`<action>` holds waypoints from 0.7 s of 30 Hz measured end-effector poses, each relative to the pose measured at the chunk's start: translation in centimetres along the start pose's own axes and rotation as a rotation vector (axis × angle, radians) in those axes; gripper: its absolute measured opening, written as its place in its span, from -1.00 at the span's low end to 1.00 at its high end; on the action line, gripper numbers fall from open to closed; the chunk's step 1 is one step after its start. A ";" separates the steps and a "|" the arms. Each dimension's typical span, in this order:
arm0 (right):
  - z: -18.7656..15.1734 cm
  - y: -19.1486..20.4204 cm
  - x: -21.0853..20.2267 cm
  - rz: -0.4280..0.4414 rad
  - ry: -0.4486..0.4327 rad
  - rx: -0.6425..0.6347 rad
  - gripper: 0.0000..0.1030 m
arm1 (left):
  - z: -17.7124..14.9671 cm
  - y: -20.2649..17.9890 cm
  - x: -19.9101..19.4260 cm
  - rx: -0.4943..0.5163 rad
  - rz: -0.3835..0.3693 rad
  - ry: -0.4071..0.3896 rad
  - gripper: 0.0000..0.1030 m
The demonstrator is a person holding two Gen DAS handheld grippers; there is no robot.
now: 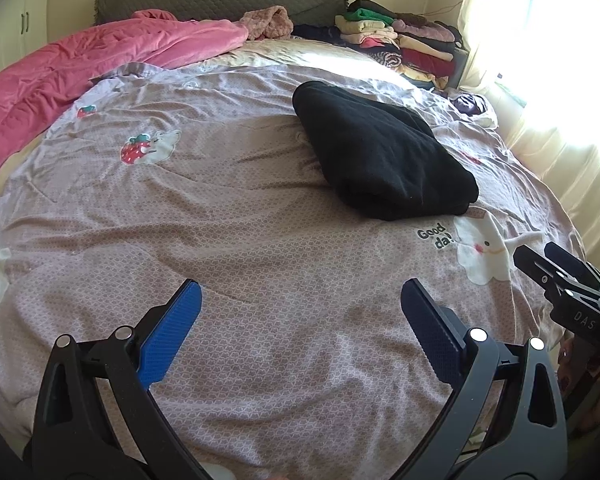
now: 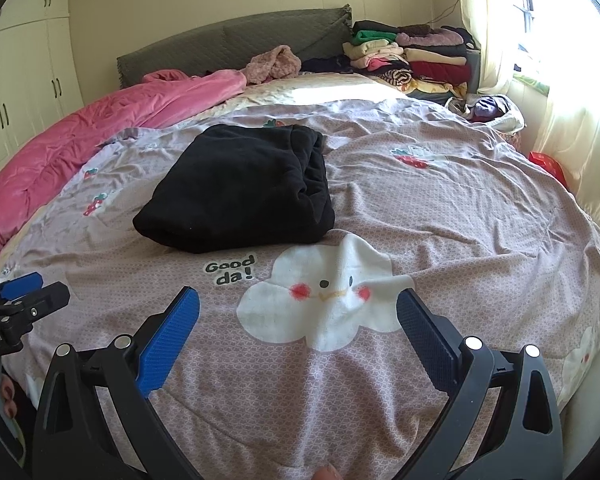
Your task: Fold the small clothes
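A black garment (image 1: 384, 156) (image 2: 240, 188) lies folded into a thick rectangle on the pinkish bedspread (image 1: 220, 220) (image 2: 440, 208). My left gripper (image 1: 300, 312) hovers open over bare bedspread, well short of the garment and to its left. My right gripper (image 2: 298, 320) is open too, above the white cloud print, with the garment ahead and to the left. Nothing sits between either pair of blue pads. In the left wrist view the right gripper (image 1: 540, 268) shows at the right edge; the left gripper (image 2: 32, 292) shows at the left edge of the right wrist view.
A pink quilt (image 1: 80, 76) (image 2: 100, 128) is bunched along the bed's left side. A stack of folded clothes (image 1: 404, 40) (image 2: 416, 52) stands by the headboard at the far right. Curtains (image 1: 540, 80) and a bright window line the right side. White wardrobes (image 2: 28, 80) stand at left.
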State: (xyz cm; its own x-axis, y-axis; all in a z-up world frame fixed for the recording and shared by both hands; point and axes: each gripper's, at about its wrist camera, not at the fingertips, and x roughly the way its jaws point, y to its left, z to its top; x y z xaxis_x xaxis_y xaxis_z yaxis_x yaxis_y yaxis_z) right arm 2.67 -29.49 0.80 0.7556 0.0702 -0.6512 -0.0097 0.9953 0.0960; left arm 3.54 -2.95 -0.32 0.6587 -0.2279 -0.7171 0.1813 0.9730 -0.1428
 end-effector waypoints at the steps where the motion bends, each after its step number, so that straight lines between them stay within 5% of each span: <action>1: 0.1 0.0 0.0 0.001 -0.001 -0.001 0.91 | 0.0 0.0 0.0 -0.001 0.000 0.000 0.82; 21: 0.6 0.3 -0.4 0.013 -0.001 -0.006 0.91 | 0.0 0.1 -0.1 0.005 -0.001 0.008 0.82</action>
State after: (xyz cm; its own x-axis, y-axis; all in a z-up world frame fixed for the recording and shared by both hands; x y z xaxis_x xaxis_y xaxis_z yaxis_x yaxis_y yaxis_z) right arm 2.75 -29.30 1.50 0.7561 0.0832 -0.6491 -0.0235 0.9947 0.1001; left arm 3.51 -2.80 -0.30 0.6523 -0.2285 -0.7227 0.1856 0.9726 -0.1401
